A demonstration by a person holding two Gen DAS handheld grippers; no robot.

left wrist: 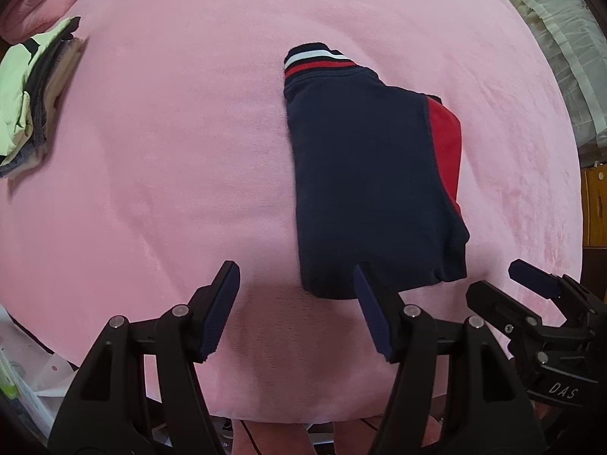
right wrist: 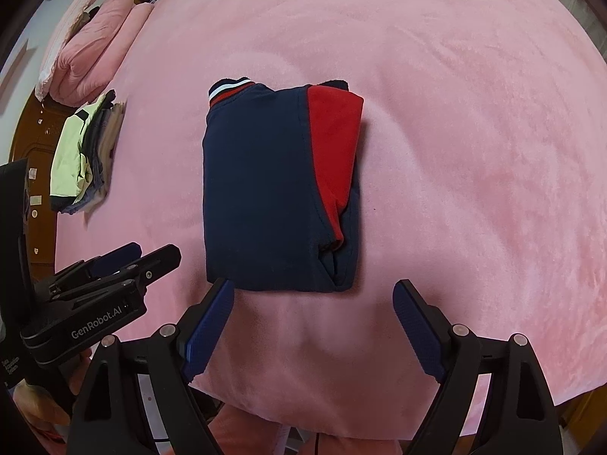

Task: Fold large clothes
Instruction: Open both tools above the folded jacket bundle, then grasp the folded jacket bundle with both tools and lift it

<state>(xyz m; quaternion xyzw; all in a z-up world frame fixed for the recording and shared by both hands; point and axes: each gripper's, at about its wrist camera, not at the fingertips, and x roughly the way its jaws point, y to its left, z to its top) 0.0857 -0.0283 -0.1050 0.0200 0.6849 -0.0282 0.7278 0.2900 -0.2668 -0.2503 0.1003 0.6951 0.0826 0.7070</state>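
A navy and red garment with a striped cuff lies folded into a compact rectangle on the pink bed; it also shows in the right wrist view. My left gripper is open and empty, just in front of the garment's near left corner. My right gripper is open and empty, just in front of the garment's near edge. The right gripper shows at the lower right of the left wrist view. The left gripper shows at the lower left of the right wrist view.
A stack of folded clothes with a pale green top lies at the bed's left side, and shows in the right wrist view. A pink pillow lies behind it. The bed ends just under the grippers.
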